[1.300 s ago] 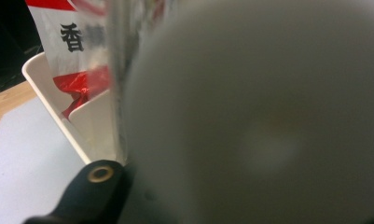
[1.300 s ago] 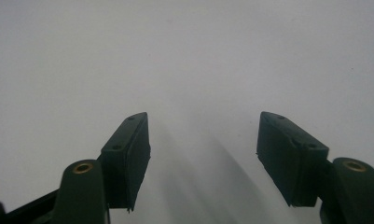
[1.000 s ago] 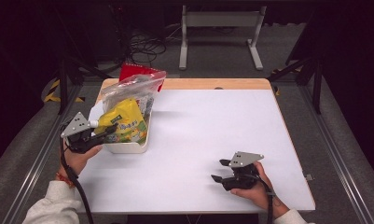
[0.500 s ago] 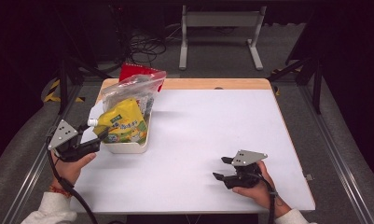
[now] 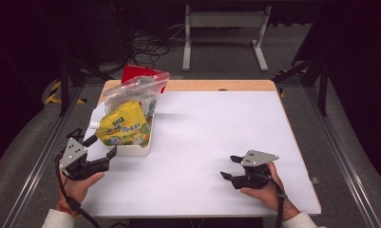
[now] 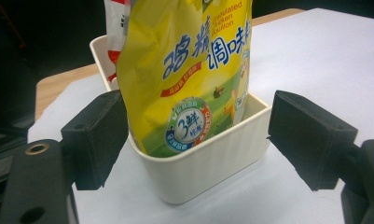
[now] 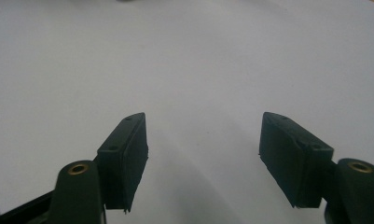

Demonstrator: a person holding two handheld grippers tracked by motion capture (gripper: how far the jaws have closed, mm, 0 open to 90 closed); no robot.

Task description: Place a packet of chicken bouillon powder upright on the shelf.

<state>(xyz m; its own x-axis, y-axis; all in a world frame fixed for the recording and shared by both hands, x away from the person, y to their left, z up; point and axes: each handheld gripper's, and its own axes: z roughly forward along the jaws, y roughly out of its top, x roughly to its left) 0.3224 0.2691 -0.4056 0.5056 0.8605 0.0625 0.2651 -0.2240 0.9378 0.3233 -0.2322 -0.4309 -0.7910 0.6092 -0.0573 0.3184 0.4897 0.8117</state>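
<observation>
the yellow seasoning pouch (image 5: 124,128) stands tilted in the cream ribbed bin (image 5: 133,149) at the left side of the white tabletop (image 5: 216,142), its spout end leaning out over the bin's left rim. behind it in the same bin sits a clear zip bag (image 5: 136,90), and a red packet (image 5: 138,73) shows past that at the far edge.

the left claw (image 5: 99,151) hangs just off the bin's near-left corner with its jaws apart and nothing pressed between them; in the left gripper view the pouch (image 6: 184,74) and the bin's corner (image 6: 198,163) sit out ahead between the two pads, untouched. its jaws have just been opening.

the step in hand looks like letting go and backing away after setting the pouch into the bin. to do it well, the left claw should draw straight back along its own line, jaws kept wide, so neither pad catches the bin rim or drags the leaning pouch over. a sideways sweep would risk tipping the bin, which looks light.

the right claw (image 5: 231,167) rests low over bare tabletop at the near right, jaws apart and empty, well away from the bin.

against the frame a second ago, the left claw was up at the pouch's lower end; now it sits nearer the person and off the tabletop's left edge, and the pouch stands on its own. the right hand has hardly shifted.
</observation>
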